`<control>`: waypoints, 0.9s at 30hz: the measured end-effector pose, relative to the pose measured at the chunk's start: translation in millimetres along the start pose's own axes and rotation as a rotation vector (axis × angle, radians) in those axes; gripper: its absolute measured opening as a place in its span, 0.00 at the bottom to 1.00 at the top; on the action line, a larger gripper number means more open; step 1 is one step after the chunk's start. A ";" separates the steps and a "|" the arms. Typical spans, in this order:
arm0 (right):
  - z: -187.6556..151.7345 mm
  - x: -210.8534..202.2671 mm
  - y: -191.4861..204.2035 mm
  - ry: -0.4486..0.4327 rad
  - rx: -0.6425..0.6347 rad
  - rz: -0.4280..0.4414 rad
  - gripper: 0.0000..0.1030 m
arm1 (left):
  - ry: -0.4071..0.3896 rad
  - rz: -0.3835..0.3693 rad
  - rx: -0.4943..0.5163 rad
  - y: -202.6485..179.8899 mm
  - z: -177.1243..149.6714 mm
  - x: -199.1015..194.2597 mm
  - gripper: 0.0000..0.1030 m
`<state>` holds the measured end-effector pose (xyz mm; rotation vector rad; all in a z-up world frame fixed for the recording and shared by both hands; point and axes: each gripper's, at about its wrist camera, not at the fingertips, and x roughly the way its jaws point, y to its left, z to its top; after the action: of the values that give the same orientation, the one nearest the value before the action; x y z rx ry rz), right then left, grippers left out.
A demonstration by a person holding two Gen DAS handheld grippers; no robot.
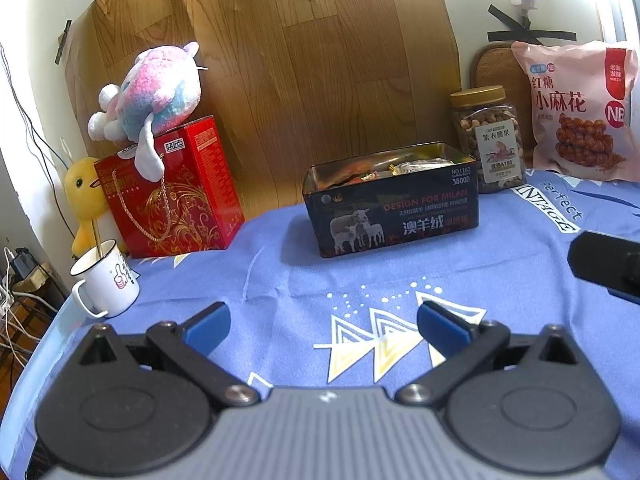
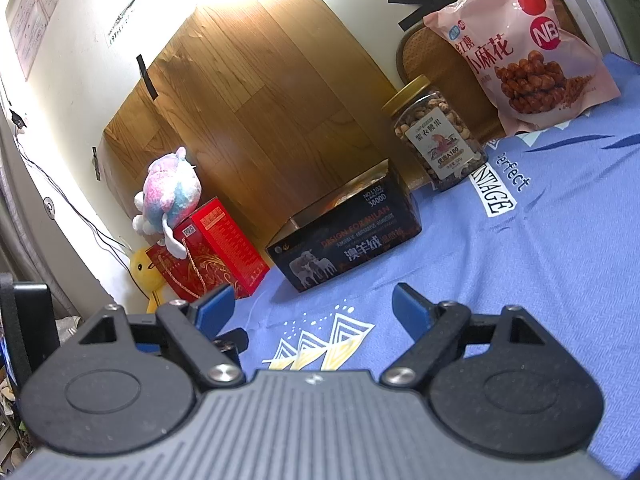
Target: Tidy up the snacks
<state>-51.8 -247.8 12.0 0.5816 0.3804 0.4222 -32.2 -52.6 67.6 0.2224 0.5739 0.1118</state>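
A black open tin (image 1: 394, 216) with sheep pictures holds wrapped snacks (image 1: 392, 168) at the back of the blue cloth; it also shows in the right wrist view (image 2: 348, 236). A nut jar with a gold lid (image 1: 488, 140) (image 2: 436, 136) stands right of the tin. A pink snack bag (image 1: 580, 112) (image 2: 532, 48) leans behind it. My left gripper (image 1: 324, 326) is open and empty above the cloth, in front of the tin. My right gripper (image 2: 314, 306) is open and empty, also in front of the tin; part of it shows at the right edge of the left wrist view (image 1: 608, 268).
A red gift box (image 1: 172, 192) (image 2: 212, 248) with a plush toy (image 1: 156, 92) on top stands at the back left. A yellow duck toy (image 1: 86, 204) and a white mug (image 1: 106, 280) sit near the table's left edge. A wood-pattern board (image 1: 304, 64) backs the table.
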 end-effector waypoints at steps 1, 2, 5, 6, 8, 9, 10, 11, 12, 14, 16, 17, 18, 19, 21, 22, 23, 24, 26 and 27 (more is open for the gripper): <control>0.1 0.0 0.0 0.000 0.000 0.000 0.85 | 0.001 0.000 0.000 0.0 0.2 0.1 1.00; 0.1 0.0 -0.1 0.000 0.000 0.000 0.85 | 0.001 -0.001 0.000 0.1 0.3 0.2 1.00; 0.2 -0.1 0.0 0.001 0.001 0.000 0.85 | 0.001 -0.001 0.001 0.1 0.4 0.1 1.00; 0.2 -0.1 -0.1 0.000 0.001 0.000 0.85 | 0.000 -0.001 0.001 0.2 0.5 0.0 1.00; 0.5 -0.2 -0.1 0.001 0.001 0.000 0.85 | -0.001 -0.001 0.001 -0.1 0.3 0.0 1.00; -0.4 0.0 -0.5 0.000 0.002 0.000 0.85 | -0.001 -0.002 0.002 -0.3 0.0 0.4 1.00; -0.5 0.0 -0.4 -0.001 0.001 0.000 0.85 | -0.002 -0.003 0.003 -0.5 -0.2 0.5 1.00; -0.7 0.1 -0.8 -0.001 0.001 -0.001 0.85 | -0.002 -0.003 0.004 -0.6 -0.1 1.0 1.00; -1.2 0.0 -1.1 -0.002 0.001 -0.001 0.85 | -0.001 -0.003 0.004 -1.0 -0.2 1.1 1.00; -1.6 0.1 -1.2 -0.002 0.001 -0.001 0.85 | -0.002 -0.003 0.005 -1.0 -0.1 0.7 1.00; -1.8 -0.1 -1.2 -0.003 0.000 -0.001 0.85 | -0.003 -0.005 0.008 -1.9 0.4 0.7 1.00; -1.4 -0.2 -1.3 -0.004 0.000 -0.001 0.85 | -0.002 -0.006 0.009 -2.4 0.8 1.0 1.00; -1.2 -0.5 -1.5 -0.006 0.000 -0.002 0.85 | -0.002 -0.007 0.010 -2.7 0.7 1.0 1.00; -1.4 -0.6 -1.7 -0.007 0.000 -0.003 0.85 | -0.002 -0.008 0.011 -3.2 1.2 0.9 1.00; -0.7 -1.0 -1.9 -0.009 -0.001 -0.006 0.85 | -0.001 -0.010 0.013 -4.1 2.0 0.9 1.00; -0.4 -1.3 -2.0 -0.010 -0.001 -0.007 0.85 | -0.001 -0.011 0.013 -4.3 2.0 0.9 1.00; -0.6 -1.9 -1.2 -0.012 -0.001 -0.009 0.85 | 0.000 -0.012 0.014 -4.3 2.4 0.9 1.00; -0.2 -2.2 -1.2 -0.013 -0.001 -0.010 0.85 | 0.000 -0.013 0.014 -4.4 2.6 1.0 1.00; -0.2 -2.0 -1.5 -0.014 0.000 -0.011 0.85 | 0.001 -0.014 0.015 -5.0 2.7 1.2 1.00; -0.4 -1.9 -1.6 -0.014 0.000 -0.011 0.85 | 0.002 -0.015 0.016 -5.4 2.5 1.4 1.00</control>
<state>-53.1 -249.8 11.2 0.5819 0.3700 0.4073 -29.5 -58.1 67.6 0.2338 0.5782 0.0932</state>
